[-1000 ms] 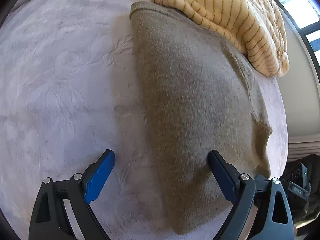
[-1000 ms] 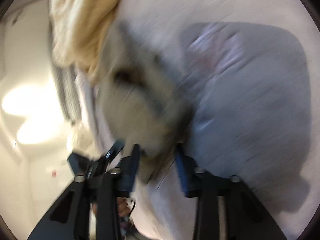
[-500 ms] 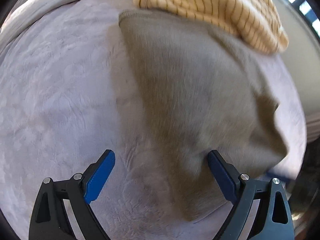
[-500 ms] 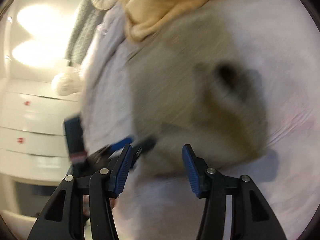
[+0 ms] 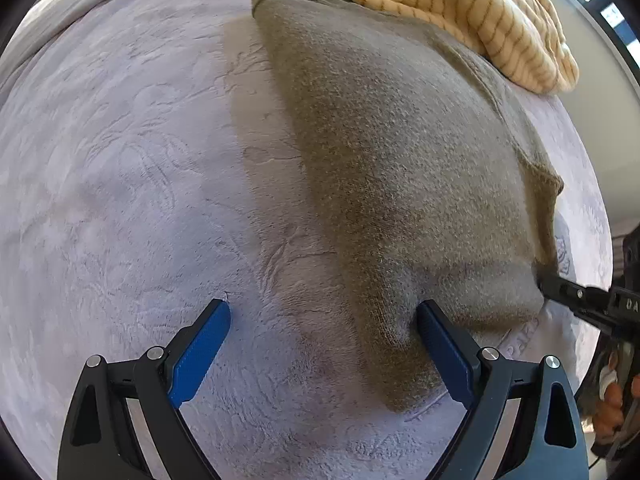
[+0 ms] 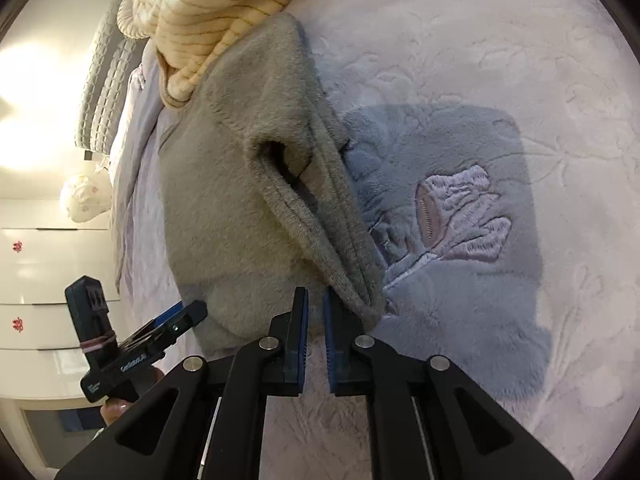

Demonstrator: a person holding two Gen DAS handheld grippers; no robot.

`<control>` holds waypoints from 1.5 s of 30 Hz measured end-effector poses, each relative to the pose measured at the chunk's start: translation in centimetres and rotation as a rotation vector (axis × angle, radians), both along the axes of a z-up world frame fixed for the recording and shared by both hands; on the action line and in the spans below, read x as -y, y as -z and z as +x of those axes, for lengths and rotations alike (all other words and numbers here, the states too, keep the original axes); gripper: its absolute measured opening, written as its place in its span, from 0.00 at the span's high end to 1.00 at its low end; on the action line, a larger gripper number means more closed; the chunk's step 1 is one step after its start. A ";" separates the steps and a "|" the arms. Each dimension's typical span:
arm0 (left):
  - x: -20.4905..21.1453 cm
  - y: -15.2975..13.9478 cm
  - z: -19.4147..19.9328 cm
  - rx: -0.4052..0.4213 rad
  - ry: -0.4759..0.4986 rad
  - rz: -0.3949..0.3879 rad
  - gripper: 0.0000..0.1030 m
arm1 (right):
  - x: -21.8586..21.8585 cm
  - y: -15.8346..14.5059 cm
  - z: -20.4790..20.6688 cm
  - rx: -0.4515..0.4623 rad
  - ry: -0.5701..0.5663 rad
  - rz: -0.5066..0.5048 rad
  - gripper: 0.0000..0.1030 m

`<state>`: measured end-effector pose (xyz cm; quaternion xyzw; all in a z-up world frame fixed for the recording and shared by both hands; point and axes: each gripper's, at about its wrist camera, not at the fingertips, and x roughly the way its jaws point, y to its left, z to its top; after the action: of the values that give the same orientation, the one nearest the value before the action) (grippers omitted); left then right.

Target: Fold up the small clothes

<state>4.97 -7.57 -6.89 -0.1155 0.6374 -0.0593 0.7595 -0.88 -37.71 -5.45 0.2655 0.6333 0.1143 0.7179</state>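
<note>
A grey-brown fleece garment [image 5: 400, 152] lies on the pale lilac plush blanket [image 5: 120, 160]. My left gripper [image 5: 322, 336] is open, low over the blanket; its right finger [image 5: 440, 344] presses the garment's near edge. In the right wrist view the same garment [image 6: 240, 184] has a fold of its edge [image 6: 344, 264] lifted to my right gripper [image 6: 315, 304], whose jaws stand nearly closed on that edge. The right gripper also shows in the left wrist view [image 5: 580, 296] at the garment's right corner. The left gripper shows in the right wrist view [image 6: 160, 328].
A cream striped garment [image 5: 460, 12] lies bunched over the grey one's far end, also in the right wrist view [image 6: 216, 12]. The blanket has an embroidered flower [image 6: 456, 208]. White drawers [image 6: 44, 288] and a grey quilted pillow [image 6: 104, 80] stand beyond the bed's left edge.
The right gripper has closed from wide open onto the garment's edge and pulled a fold up. The left gripper has lowered and pressed its right finger onto the near edge.
</note>
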 end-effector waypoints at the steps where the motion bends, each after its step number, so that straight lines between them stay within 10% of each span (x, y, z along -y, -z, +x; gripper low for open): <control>1: -0.1 -0.1 0.0 -0.001 -0.006 0.000 0.08 | 0.0 -0.4 -0.3 0.007 -0.008 -0.002 0.91; 10: -0.8 -1.6 -1.5 0.015 -0.047 0.022 0.08 | -0.5 -3.9 -0.4 0.098 -0.082 -0.026 0.65; 26: -3.2 -2.1 -2.4 0.012 -0.097 0.036 0.08 | -0.2 -3.2 0.1 0.078 -0.070 -0.007 0.63; 37: -5.4 -3.3 -1.3 0.078 -0.202 0.111 0.00 | 0.1 -4.8 1.4 0.128 -0.097 -0.034 0.36; 45: -6.4 -3.2 1.6 0.065 -0.257 0.005 0.00 | 1.5 -4.6 5.3 0.137 -0.124 -0.079 0.28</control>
<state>6.53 -1.20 -3.73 -0.1924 0.5926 0.0367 0.7813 4.37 -39.18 -0.84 0.1889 0.6020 0.1512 0.7610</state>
